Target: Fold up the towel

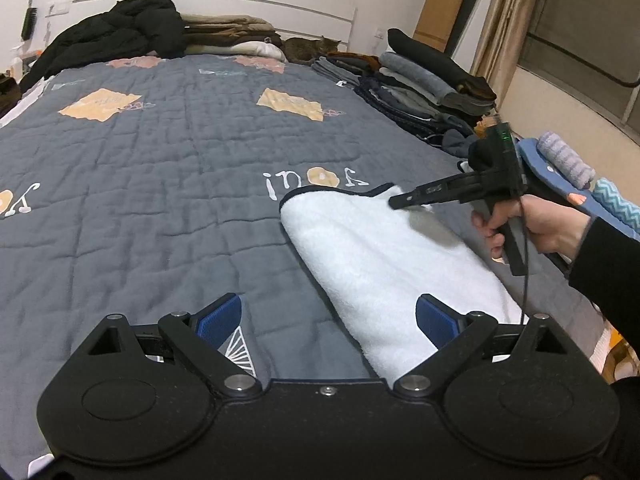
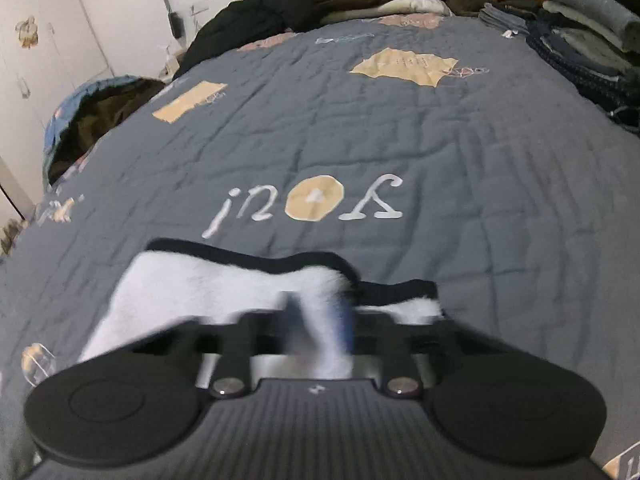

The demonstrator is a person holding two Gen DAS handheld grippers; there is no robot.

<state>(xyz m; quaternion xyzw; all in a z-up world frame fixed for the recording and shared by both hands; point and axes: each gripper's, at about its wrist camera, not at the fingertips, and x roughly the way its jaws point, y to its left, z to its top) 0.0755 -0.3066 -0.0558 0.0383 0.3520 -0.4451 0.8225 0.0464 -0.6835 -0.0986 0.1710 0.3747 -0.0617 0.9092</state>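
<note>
A white towel [image 1: 360, 256] with a dark navy binding is seen in the lower right of the left wrist view, lying folded on a grey quilted bedspread [image 1: 160, 168]; its bound edge curves just below the white lettering stitched into the quilt. The left gripper [image 1: 328, 320] is shown at the bottom centre of that view with its blue-padded fingers [image 1: 220, 318] spread wide and nothing between them; the right-hand pad is set over the near end of the towel, while the left-hand pad is over bare quilt. The right gripper [image 1: 396, 202] is seen at right centre of the same view, held in a hand [image 1: 536, 228] with a black sleeve; its tip is laid against the far right corner of the towel. In the right wrist view, which is blurred, the right gripper [image 2: 316, 320] is clenched on the towel [image 2: 224, 292], white pile being pinched between its fingers in the lower centre of the frame; the dark binding runs across just above them. A black jacket [image 1: 120, 36] is heaped at the upper left of the left wrist view; folded clothes [image 1: 420, 84] are stacked along the upper right edge of the bed; a tabby cat [image 1: 312, 48] is lying at the top centre, beside the white headboard [image 1: 240, 4].
</note>
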